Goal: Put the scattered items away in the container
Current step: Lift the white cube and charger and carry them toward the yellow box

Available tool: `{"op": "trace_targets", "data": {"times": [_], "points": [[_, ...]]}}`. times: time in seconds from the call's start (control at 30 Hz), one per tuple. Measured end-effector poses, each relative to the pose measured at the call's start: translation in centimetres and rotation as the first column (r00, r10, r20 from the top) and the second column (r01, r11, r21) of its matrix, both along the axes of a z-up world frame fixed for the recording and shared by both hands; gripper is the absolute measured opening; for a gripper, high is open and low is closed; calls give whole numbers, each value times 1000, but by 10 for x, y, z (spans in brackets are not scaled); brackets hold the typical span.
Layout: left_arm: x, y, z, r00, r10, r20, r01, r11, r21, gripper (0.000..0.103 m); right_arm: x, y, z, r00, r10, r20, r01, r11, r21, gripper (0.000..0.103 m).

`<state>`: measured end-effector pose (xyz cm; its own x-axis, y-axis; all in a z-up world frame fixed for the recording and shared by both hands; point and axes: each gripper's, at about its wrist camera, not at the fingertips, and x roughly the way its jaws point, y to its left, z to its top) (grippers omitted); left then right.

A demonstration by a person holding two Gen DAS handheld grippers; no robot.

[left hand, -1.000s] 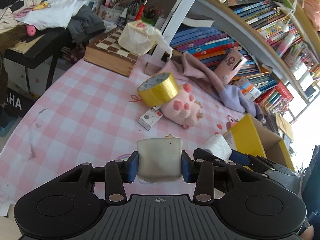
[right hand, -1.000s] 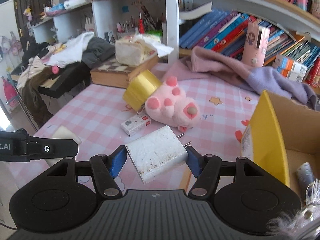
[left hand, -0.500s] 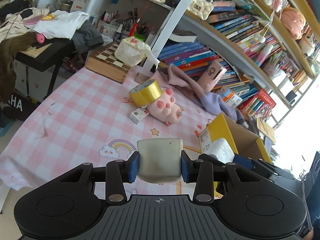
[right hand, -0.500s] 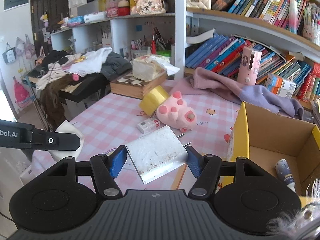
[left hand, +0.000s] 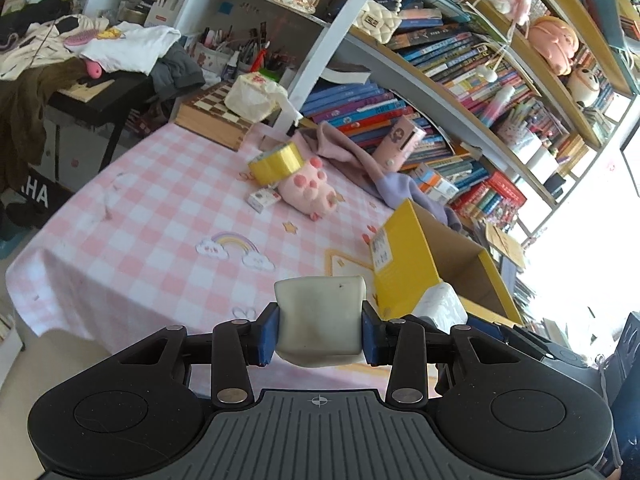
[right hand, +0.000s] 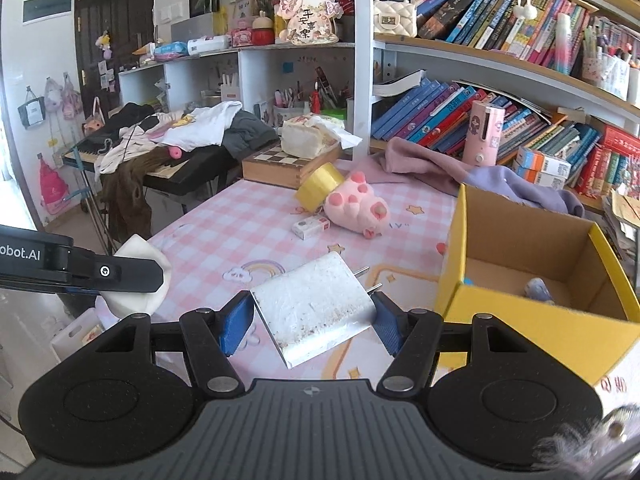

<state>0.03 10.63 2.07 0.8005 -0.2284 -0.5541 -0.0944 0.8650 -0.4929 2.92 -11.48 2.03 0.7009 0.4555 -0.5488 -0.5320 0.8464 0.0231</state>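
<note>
Soft block: a cream, squashy, roughly square block (left hand: pixel 320 320) with a grey smudge low on its face, at bottom centre of the left wrist view; in the right wrist view it shows at the left edge as a pale lump (right hand: pixel 140 280).
Charger: a flat white wall charger (right hand: pixel 316 312), scuffed with brown specks, tilted, its two metal prongs pointing to the upper right; bottom centre of the right wrist view.
Box: an open cardboard box with yellow outer walls (right hand: pixel 520 320) at the right of the right wrist view, on the table; a small bluish item lies on its floor, too blurred to name. In the left wrist view the box (left hand: pixel 404 264) stands right of centre.
Table: covered with a pink and white checked cloth (left hand: pixel 160 232) printed with a rainbow and clouds.
Things left on the cloth: a roll of yellow tape (right hand: pixel 320 187) leaning against a pink plush paw (right hand: pixel 358 210), and a small white and red carton (right hand: pixel 311 227) just in front of them, all near mid-frame.
Around: a chessboard box (right hand: pixel 280 164) with a tissue pack on it, a pink and lilac garment (right hand: pixel 460 176) by the bookshelves.
In the way: the near yellow wall of the box stands between the charger and the box floor.
Left gripper (left hand: pixel 320 330): blue pads pressed into both sides of the soft block, held over the table's near edge.
Right gripper (right hand: pixel 314 320): pads clamped on the charger's two ends, held just left of the box and pointing downward.
</note>
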Motion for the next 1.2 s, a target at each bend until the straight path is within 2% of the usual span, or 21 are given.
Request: {"op": "trace_targets", "data": {"times": [0.3,0.63,0.9,1.2], "points": [[-20,-21,1,999,-49,7,49,999,-11,39,-34,-24,1,999,-34,-9,33,999,-7,62],[-14,-53,2,988,-153,12,153,988,-23,38,-53,-62,3,988,-152,-14,152,988,-27,62],[-5,-79,-9,969,-245,-22,244,969,-41,38,-65,-91,-6,966,-254,-52,251,967,-50,62],[5,-108,-17,932,-359,-51,357,933,-49,38,-76,-120,-15,923,-374,-92,370,927,-56,62]]}}
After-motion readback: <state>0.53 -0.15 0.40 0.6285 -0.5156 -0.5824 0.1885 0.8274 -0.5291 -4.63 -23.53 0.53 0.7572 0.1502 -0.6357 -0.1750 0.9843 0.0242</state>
